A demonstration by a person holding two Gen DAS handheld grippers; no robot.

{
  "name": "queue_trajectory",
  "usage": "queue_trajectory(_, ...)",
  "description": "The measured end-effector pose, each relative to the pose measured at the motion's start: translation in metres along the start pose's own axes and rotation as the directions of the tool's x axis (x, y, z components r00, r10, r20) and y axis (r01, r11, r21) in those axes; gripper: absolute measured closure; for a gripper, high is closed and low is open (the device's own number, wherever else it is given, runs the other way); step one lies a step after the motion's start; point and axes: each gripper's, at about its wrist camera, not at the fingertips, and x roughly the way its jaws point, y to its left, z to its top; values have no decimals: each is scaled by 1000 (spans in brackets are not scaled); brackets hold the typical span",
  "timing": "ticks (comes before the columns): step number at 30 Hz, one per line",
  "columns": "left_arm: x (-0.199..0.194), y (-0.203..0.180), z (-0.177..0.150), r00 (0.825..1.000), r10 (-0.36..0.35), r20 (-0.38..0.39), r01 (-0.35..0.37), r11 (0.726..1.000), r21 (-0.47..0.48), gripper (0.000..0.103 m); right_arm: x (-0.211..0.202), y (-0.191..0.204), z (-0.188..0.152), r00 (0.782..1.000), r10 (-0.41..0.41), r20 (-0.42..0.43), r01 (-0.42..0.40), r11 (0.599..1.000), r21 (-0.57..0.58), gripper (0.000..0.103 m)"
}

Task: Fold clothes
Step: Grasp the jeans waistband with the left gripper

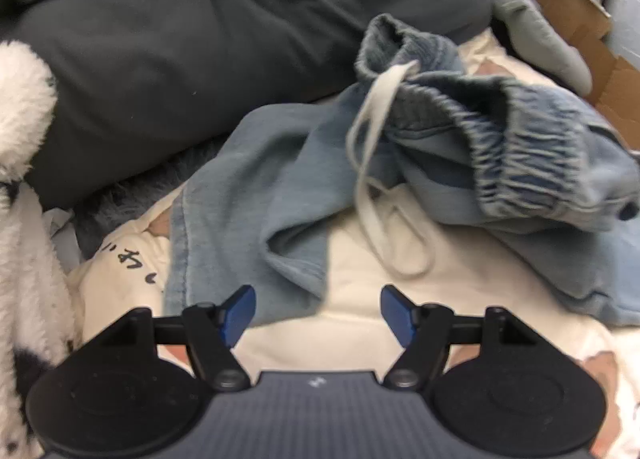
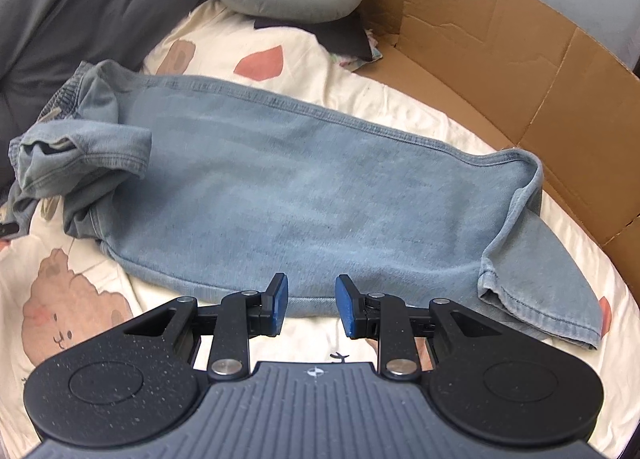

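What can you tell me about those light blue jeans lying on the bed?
The jeans are faded, soft-looking light blue denim with an elastic gathered waistband and a white drawstring trailing loose. The legs lie doubled along the cream printed bedsheet, hems partly turned over; the waist end is bunched up by a dark grey pillow. Neither gripper holds them.

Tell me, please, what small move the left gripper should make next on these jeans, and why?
Probably move the left gripper forward and close on the bunched elastic waistband, then pull it flat. Its jaws stand open and empty, while the waist end lies crumpled with the white drawstring trailing. In the right wrist view the jeans' leg section already lies fairly smooth on the bedsheet.
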Motion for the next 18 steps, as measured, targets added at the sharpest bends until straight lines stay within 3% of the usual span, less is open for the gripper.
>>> queue_trajectory(5, 25, 3, -2, 1000, -15, -7, 15, 1000, -6, 31, 4, 6, -6, 1000, 8, -11, -8, 1000, -12, 70)
queue_trajectory(8, 34, 6, 0, 1000, -23, -4, 23, 1000, -17, 52, 7, 11, -10, 1000, 15, -24, -16, 1000, -25, 70)
queue_trajectory(10, 33, 14, 2, 1000, -21, -6, 20, 998, -63, 78, 7, 15, -14, 999, 22, -29, -23, 999, -36, 70)
queue_trajectory(11, 32, 18, 4, 999, -36, -10, 35, 996, -86, 81, 7, 16, -16, 999, 26, -28, -28, 999, -42, 70)
queue_trajectory(12, 30, 19, 4, 999, -49, -12, 48, 995, -86, 90, 7, 18, -18, 999, 30, -27, -32, 998, -48, 70)
queue_trajectory(18, 3, 6, 8, 997, -74, -7, 74, 997, -12, 97, 4, 22, -30, 999, 48, -18, -48, 998, -34, 70)
